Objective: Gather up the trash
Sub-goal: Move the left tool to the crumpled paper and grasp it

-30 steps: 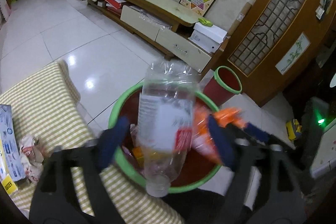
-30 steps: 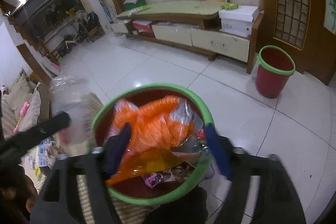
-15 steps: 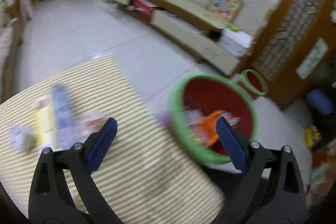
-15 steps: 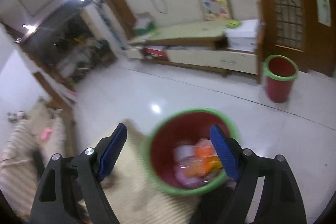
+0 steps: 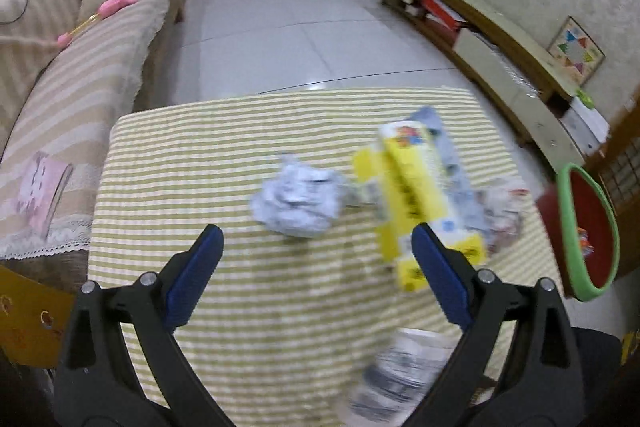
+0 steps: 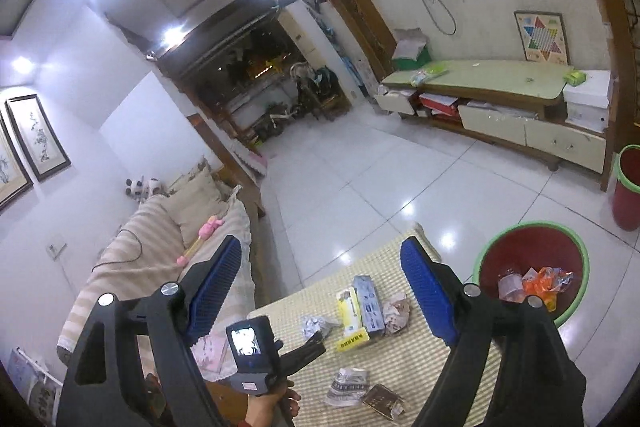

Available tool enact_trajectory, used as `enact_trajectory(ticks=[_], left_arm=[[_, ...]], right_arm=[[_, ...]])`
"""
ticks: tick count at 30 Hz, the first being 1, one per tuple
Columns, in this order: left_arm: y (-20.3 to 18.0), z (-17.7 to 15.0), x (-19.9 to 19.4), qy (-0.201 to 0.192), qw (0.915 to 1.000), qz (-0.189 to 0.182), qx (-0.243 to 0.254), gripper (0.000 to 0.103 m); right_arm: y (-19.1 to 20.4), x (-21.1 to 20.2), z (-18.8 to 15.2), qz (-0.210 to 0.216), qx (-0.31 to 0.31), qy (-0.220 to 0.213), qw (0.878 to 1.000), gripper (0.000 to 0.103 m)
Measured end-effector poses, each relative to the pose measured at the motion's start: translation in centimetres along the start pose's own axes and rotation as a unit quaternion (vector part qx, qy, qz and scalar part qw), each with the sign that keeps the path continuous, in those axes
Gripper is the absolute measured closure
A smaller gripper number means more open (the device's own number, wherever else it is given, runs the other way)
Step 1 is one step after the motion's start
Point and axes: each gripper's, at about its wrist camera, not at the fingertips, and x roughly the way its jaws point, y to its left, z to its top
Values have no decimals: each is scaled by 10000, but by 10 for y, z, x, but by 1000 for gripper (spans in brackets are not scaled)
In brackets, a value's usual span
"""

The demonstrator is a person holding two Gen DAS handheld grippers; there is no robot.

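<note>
Trash on striped table (image 5: 280, 307): crumpled paper ball (image 5: 298, 201) just beyond empty, spread left gripper (image 5: 316, 267), yellow box (image 5: 420, 203) beside; right gripper (image 6: 320, 291) empty, spread, high; next likely lowering, pinching ball, carrying to red bin (image 6: 576, 307).

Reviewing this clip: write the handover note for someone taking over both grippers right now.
Left gripper: open, empty, over the striped table, facing the crumpled paper ball.
Right gripper: open, empty, held high.
Done: the near bin beside the table holds orange wrappers and other trash.
Left: paper ball, yellow box, blue pack, crumpled wrapper, and two pieces at the table's near edge.
</note>
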Motion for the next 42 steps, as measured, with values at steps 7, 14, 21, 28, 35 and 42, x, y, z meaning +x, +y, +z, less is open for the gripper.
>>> enact_trajectory(ticks=[7, 14, 21, 28, 35, 42], left_arm=[[18, 3, 20, 129, 9999, -23, 9, 10], [25, 12, 34, 126, 9999, -15, -12, 10], [25, 14, 52, 232, 9997, -79, -80, 10], [20, 13, 77, 366, 9992, -181, -38, 17], [29, 6, 67, 258, 9987, -380, -224, 55], [49, -18, 9, -66, 9963, -531, -679, 55]], right_arm=[[22, 19, 1, 6, -52, 10, 10000, 22], [12, 54, 5, 225, 543, 293, 9978, 22], [13, 100, -18, -490, -217, 389, 9978, 17], [-33, 157, -69, -1211, -69, 1153, 9859, 17], [-66, 195, -105, -1374, -301, 1468, 9791, 14], [-95, 260, -143, -1285, -576, 2197, 9654, 14]])
